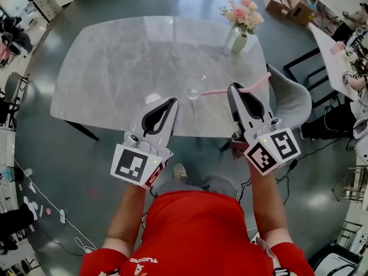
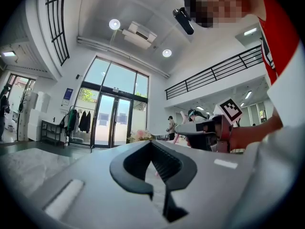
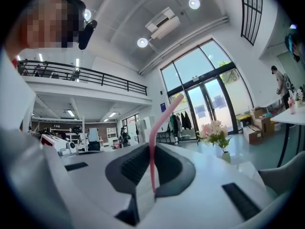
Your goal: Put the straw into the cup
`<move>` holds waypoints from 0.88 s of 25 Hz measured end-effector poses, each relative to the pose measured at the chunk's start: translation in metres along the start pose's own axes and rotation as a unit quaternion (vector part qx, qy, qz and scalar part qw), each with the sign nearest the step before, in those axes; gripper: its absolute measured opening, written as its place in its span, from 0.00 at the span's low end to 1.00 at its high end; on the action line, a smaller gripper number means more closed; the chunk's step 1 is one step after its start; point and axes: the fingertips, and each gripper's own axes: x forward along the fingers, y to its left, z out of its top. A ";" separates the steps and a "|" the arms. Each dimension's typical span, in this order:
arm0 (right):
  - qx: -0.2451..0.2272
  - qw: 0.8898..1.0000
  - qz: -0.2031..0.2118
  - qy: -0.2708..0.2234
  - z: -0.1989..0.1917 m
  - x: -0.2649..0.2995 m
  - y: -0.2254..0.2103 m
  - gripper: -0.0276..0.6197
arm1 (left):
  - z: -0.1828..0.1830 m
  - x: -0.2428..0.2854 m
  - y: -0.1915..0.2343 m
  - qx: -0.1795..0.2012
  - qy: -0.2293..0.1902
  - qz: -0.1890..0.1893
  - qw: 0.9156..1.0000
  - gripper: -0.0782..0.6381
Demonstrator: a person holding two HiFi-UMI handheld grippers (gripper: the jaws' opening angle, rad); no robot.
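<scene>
A clear glass cup (image 1: 194,87) stands near the front edge of the grey marble table (image 1: 115,68). My right gripper (image 1: 234,87) is just right of it, shut on a pink bendy straw (image 1: 214,91). In the head view the straw lies across, with one end toward the cup and the bent end sticking out to the right. In the right gripper view the straw (image 3: 153,132) rises between the closed pads of my right gripper (image 3: 151,149). My left gripper (image 1: 172,101) hovers left of the cup, its jaws together and holding nothing. The left gripper view shows its closed tips (image 2: 152,143), but the cup does not show there.
A white vase of pink flowers (image 1: 240,27) stands at the table's far right. A grey chair (image 1: 290,99) is tucked against the right side. A small white object (image 1: 152,98) lies by the left gripper's tip. Cartons (image 1: 287,4) and another table (image 1: 330,45) are further right.
</scene>
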 end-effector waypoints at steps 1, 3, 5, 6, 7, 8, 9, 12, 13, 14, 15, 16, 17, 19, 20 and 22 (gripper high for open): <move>0.000 1.000 -0.003 0.002 -0.002 0.004 -0.003 0.08 | -0.002 0.002 0.002 -0.001 0.001 0.000 1.000 0.12; 0.000 1.000 -0.010 0.007 -0.007 0.011 -0.009 0.08 | -0.005 0.006 0.006 -0.003 0.002 0.001 1.000 0.12; 0.001 1.000 -0.016 0.010 -0.013 0.018 -0.015 0.08 | -0.009 0.009 0.009 -0.003 0.003 0.003 1.000 0.12; 0.001 1.000 -0.019 0.013 -0.016 0.021 -0.018 0.08 | -0.011 0.010 0.011 -0.003 0.004 0.005 1.000 0.12; 0.002 1.000 -0.021 0.016 -0.021 0.025 -0.022 0.08 | -0.014 0.012 0.013 -0.003 0.005 0.007 1.000 0.12; 0.002 1.000 -0.024 0.020 -0.025 0.029 -0.025 0.08 | -0.017 0.014 0.014 -0.004 0.006 0.010 1.000 0.12; 0.003 0.999 -0.026 0.025 -0.031 0.033 -0.029 0.08 | -0.021 0.016 0.016 -0.004 0.007 0.014 1.000 0.12; 0.004 0.999 -0.029 0.040 -0.046 0.044 -0.039 0.08 | -0.031 0.021 0.023 -0.007 0.007 0.028 1.000 0.12; 0.004 0.999 -0.029 0.044 -0.051 0.048 -0.041 0.08 | -0.034 0.022 0.025 -0.010 0.007 0.033 0.999 0.12; 0.005 0.998 -0.028 0.048 -0.055 0.053 -0.043 0.08 | -0.038 0.024 0.028 -0.013 0.006 0.039 0.999 0.12; 0.006 0.998 -0.026 0.051 -0.060 0.057 -0.045 0.08 | -0.043 0.025 0.031 -0.018 0.007 0.045 0.999 0.12; 0.007 0.998 -0.024 0.053 -0.064 0.060 -0.047 0.08 | -0.047 0.027 0.034 -0.021 0.007 0.051 0.998 0.12; 0.007 0.998 -0.021 0.055 -0.067 0.064 -0.049 0.08 | -0.052 0.029 0.035 -0.024 0.009 0.056 0.998 0.12; 0.005 0.998 -0.015 0.061 -0.076 0.071 -0.051 0.08 | -0.059 0.033 0.037 -0.027 0.013 0.062 0.998 0.12; 0.004 0.998 -0.012 0.065 -0.081 0.074 -0.052 0.08 | -0.063 0.036 0.038 -0.028 0.015 0.065 0.997 0.12; 0.008 0.997 -0.008 0.075 -0.091 0.080 -0.055 0.08 | -0.070 0.040 0.038 -0.030 0.022 0.067 0.997 0.12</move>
